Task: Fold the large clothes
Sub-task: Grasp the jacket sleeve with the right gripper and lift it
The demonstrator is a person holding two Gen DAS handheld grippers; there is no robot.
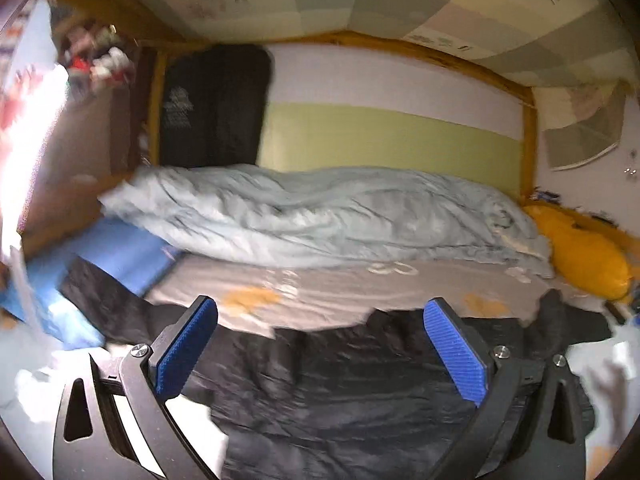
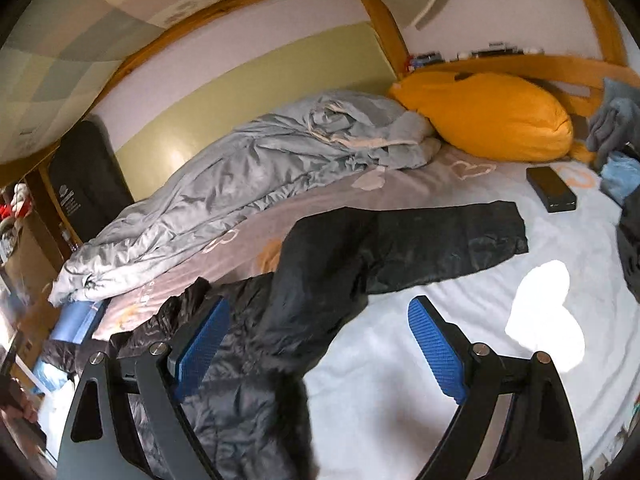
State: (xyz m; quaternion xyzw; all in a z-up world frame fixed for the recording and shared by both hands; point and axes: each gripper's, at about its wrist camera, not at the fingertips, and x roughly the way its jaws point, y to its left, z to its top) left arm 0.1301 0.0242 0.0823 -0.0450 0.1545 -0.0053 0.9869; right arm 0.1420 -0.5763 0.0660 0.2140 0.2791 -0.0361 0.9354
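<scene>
A black jacket (image 2: 320, 264) lies spread on the bed (image 2: 400, 360). Both the left hand-held gripper (image 1: 320, 324) and right hand-held gripper (image 2: 316, 324) hover spread wide, empty; its sleeve reaches toward two o'clock.

The right tongs (image 2: 320, 344) gape wide above a black jacket (image 2: 320, 264) sprawled across the bed (image 2: 400, 380), one sleeve (image 2: 452, 240) outstretched.
</scene>
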